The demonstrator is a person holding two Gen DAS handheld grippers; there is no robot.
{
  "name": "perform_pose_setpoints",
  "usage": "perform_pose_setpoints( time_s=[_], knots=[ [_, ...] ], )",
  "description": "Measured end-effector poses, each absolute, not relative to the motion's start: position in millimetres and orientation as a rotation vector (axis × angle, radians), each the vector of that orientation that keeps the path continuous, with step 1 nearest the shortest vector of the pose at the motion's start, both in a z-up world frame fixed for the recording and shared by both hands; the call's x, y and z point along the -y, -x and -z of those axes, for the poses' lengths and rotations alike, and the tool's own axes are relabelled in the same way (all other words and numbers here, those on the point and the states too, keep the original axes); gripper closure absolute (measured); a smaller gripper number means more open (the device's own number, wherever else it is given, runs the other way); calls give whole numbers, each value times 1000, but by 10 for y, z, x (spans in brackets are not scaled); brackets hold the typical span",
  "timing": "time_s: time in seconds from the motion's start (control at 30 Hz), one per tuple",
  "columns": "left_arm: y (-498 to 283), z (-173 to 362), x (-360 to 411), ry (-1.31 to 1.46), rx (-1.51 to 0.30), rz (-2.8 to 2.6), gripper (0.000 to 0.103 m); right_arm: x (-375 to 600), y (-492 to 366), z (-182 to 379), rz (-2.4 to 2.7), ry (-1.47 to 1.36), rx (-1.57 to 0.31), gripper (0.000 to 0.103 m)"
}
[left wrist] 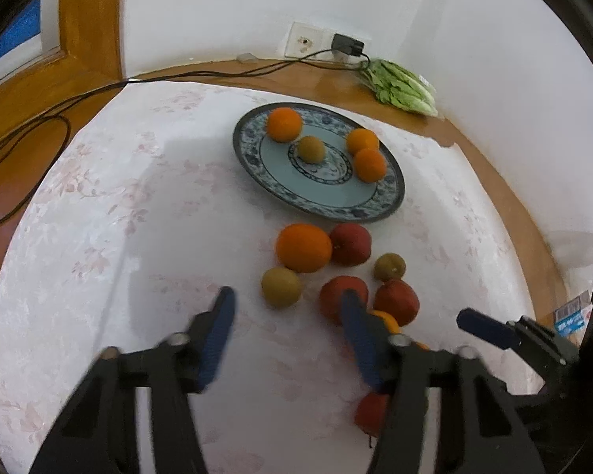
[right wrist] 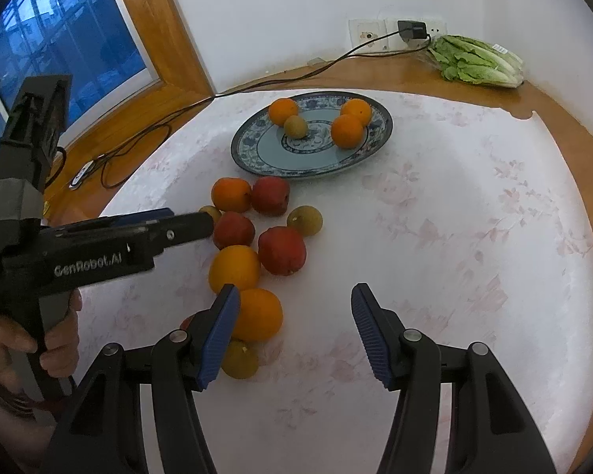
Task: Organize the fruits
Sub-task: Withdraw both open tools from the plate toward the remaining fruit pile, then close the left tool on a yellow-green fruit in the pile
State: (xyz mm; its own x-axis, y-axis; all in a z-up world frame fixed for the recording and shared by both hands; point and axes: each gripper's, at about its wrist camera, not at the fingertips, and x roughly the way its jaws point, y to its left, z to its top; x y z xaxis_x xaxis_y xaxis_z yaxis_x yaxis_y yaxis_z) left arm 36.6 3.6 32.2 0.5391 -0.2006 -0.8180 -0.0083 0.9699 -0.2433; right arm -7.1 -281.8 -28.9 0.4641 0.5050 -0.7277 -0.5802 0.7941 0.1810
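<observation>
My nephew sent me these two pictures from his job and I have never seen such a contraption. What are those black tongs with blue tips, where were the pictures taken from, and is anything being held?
They are hand-held grippers, one in each of a person's hands, each with a wide-angle camera looking along its jaws. One picture is from the left gripper, the other from the right gripper. The right picture also shows the left tool from the side, with the hand holding its handle.

On the flowered tablecloth sits a patterned plate already carrying three oranges and one greenish-brown fruit. Nearer the grippers lies a loose cluster of oranges, red fruits and greenish-brown ones. Leafy greens lie by the wall.

Nothing is held: both grippers' jaws stand open with only cloth between them.
</observation>
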Motion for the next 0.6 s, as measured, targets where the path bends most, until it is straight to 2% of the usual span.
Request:
perform_pose_setpoints(
  time_s=[0.07, 0.33, 0.47, 0.6],
  knots=[
    [-384, -284, -82, 259, -1007, 118, 64, 2820, 65, 304, -668, 95, -863, 43],
    [-475, -159, -73, 279, -1023, 122, 66, 2827, 57, 321, -676, 86, -866, 43],
    [-493, -139, -68, 277, -1016, 130, 77, 2822, 54, 318, -678, 84, -868, 43],
    [-480, -136, -88, 279, -1008, 144, 78, 2802, 48, 325, -684, 83, -870, 43]
  ],
)
